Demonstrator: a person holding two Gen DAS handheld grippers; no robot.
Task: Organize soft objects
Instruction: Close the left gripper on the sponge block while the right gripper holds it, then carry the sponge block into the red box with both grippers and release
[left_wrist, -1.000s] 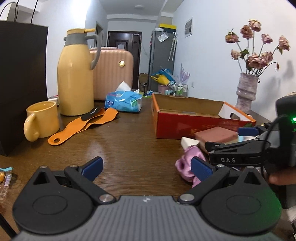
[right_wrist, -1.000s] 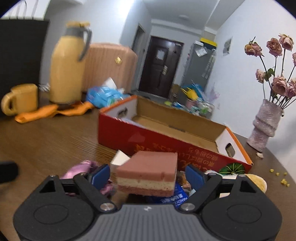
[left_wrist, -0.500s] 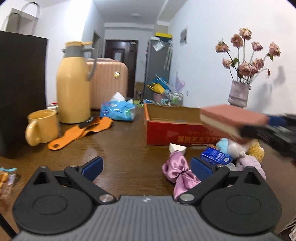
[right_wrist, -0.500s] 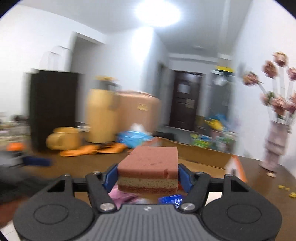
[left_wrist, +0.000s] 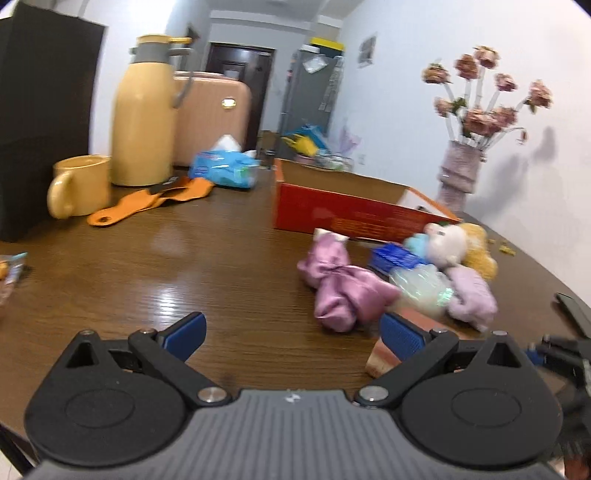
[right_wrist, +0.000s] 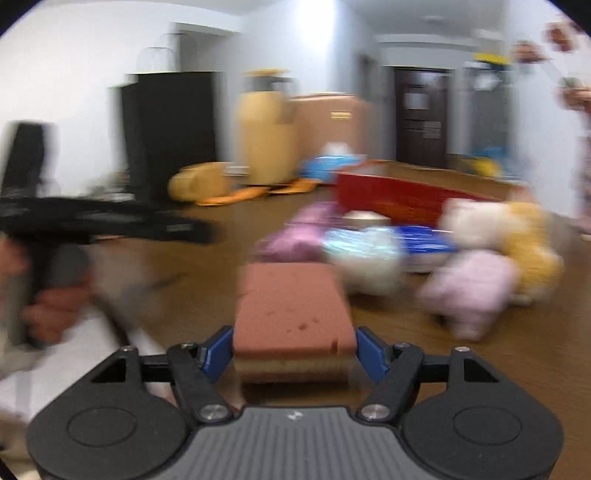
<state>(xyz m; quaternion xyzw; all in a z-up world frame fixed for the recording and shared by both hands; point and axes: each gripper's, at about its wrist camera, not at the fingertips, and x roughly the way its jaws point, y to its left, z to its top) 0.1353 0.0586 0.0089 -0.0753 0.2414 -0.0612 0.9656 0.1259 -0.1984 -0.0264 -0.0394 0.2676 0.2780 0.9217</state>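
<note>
Left wrist view: the left gripper (left_wrist: 291, 334) hovers low over the table (left_wrist: 184, 273), its jaws wide apart with nothing between them. Ahead lies a heap of soft things: a pink satin bow (left_wrist: 338, 284), a plush toy (left_wrist: 445, 242), a lilac cloth (left_wrist: 471, 297) and a crinkly clear bag (left_wrist: 421, 286), all just in front of the red box (left_wrist: 343, 212). A corner of the sponge (left_wrist: 380, 360) shows beside the right pad. A mug (left_wrist: 79, 184) and flask (left_wrist: 144, 114) stand well apart at the far left.

Right wrist view, blurred: the right gripper (right_wrist: 293, 349) has the sponge (right_wrist: 291, 314) between its blue pads, which sit against its two sides; the jaws have just eased a little wider, and the sponge looks barely squeezed. It sits low over the table edge, near the heap and short of the box (right_wrist: 399, 195). A hand (right_wrist: 48, 306) holds the other tool at left.

The sponge should be light and springy, likely to slip from a slack hold; grasping across its flat sides, mid-length, suits it best.
</note>
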